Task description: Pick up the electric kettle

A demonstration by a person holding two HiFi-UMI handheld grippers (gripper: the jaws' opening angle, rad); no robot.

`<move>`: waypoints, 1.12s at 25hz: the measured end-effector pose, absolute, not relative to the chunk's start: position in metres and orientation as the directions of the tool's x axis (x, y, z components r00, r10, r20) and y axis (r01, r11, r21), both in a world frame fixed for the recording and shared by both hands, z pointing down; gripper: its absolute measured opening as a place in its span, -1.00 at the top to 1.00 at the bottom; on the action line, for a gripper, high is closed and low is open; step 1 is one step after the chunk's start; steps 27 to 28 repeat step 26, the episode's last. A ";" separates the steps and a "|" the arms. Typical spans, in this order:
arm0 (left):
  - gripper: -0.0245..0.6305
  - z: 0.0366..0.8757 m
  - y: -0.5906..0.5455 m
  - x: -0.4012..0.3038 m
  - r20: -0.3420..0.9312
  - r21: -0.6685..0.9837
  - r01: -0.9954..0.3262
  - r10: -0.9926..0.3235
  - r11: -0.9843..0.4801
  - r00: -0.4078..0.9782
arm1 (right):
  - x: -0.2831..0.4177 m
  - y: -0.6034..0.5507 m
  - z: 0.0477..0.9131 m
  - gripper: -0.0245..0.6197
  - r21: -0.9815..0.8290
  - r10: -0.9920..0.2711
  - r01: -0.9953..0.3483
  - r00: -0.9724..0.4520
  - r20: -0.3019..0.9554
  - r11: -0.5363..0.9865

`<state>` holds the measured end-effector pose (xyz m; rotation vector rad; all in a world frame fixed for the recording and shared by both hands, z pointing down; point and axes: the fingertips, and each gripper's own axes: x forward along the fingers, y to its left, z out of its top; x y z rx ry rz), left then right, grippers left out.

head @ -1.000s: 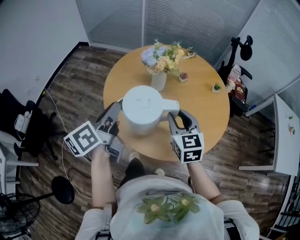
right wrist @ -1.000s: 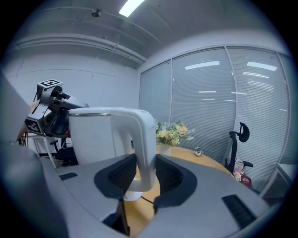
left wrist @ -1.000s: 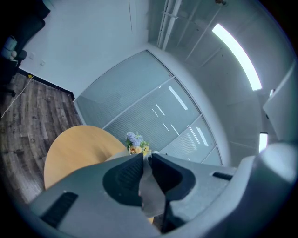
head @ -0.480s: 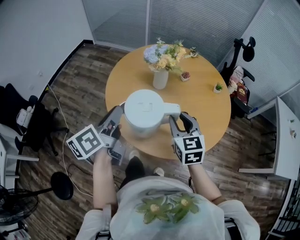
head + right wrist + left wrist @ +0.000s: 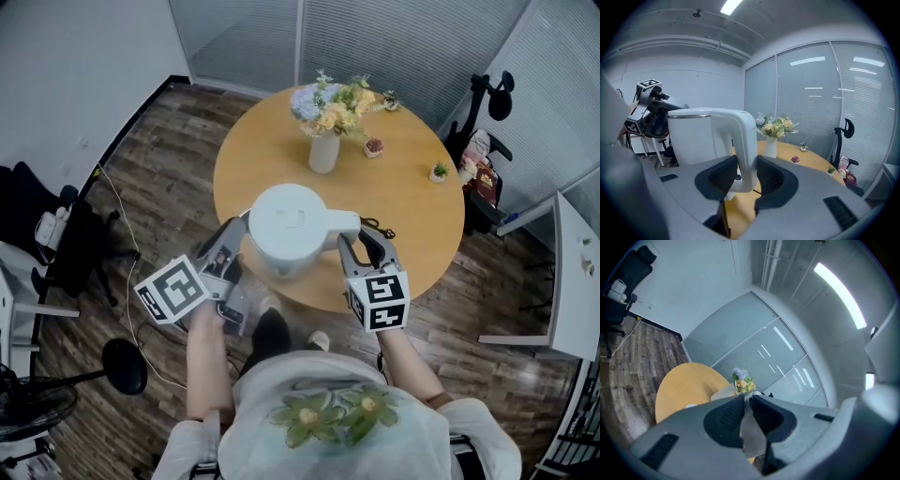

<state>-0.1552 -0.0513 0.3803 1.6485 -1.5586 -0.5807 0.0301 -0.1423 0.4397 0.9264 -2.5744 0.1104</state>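
Note:
The white electric kettle (image 5: 286, 225) is held between both grippers over the near part of the round wooden table (image 5: 412, 216). Its handle (image 5: 342, 223) points right. My right gripper (image 5: 361, 246) is shut on that handle (image 5: 740, 136), with the pads of the right gripper (image 5: 746, 161) pressed against both its sides. My left gripper (image 5: 232, 246) sits at the kettle's left side, near the top rim. In the left gripper view the left gripper (image 5: 747, 399) is nearly shut on a thin pale edge (image 5: 750, 427) of the kettle. I cannot tell whether the kettle's base touches the table.
A white vase of flowers (image 5: 325, 150) stands on the far half of the table, with small potted plants (image 5: 374, 147) (image 5: 439, 172) nearby. A black cord (image 5: 377, 225) lies by the handle. Black chairs (image 5: 483, 103) (image 5: 56, 234) flank the table; a white desk (image 5: 572, 272) is at right.
The kettle and both grippers have drifted together a little toward the near edge of the table. Both grips look unchanged.

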 end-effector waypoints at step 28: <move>0.75 0.393 -0.029 -0.149 0.202 0.792 -0.605 -0.970 0.080 0.136 | 0.030 -0.126 0.454 0.49 0.044 -0.568 -0.615 -0.697 0.437 0.788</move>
